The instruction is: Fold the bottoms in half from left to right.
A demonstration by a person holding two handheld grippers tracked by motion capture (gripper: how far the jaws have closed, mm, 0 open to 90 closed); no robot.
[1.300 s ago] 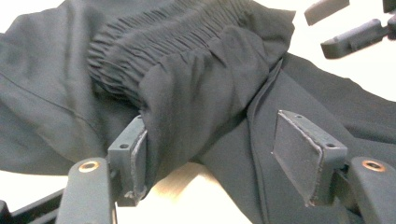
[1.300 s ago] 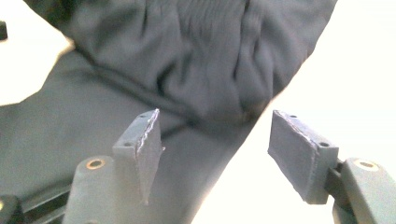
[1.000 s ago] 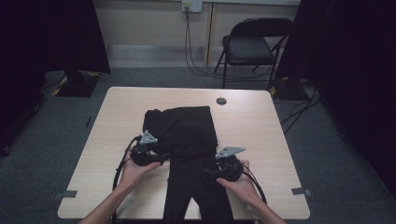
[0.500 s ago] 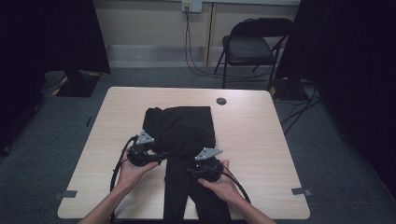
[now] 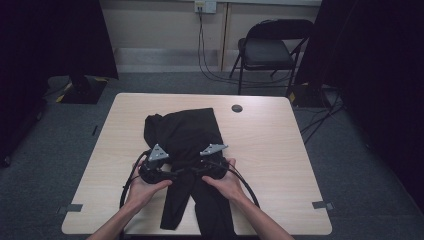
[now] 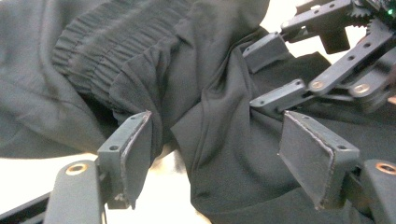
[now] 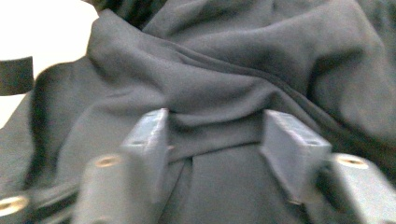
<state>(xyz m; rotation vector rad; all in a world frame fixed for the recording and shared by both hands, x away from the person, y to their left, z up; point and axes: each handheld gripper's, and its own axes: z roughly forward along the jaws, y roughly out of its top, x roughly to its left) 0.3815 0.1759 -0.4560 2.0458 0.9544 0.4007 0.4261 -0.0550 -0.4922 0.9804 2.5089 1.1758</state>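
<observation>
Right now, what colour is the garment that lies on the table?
Black, plain, with no pattern. The garment shows best in the high view, against the light wooden table.

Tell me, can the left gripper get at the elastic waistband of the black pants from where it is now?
Probably yes. The left gripper is open over the black pants, and the gathered waistband lies just beyond its jaws with only loose fabric folds between; the right gripper sits off to the side.

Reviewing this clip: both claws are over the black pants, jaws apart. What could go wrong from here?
1. The left claw and right claw sit close together over the black pants; closing or lifting could knock one against the other.
2. The fabric between the right claw's jaws is bunched in folds, so it may pinch several layers.
3. The legs hang over the table edge; a slipped grip might let the pants slide off.
</observation>
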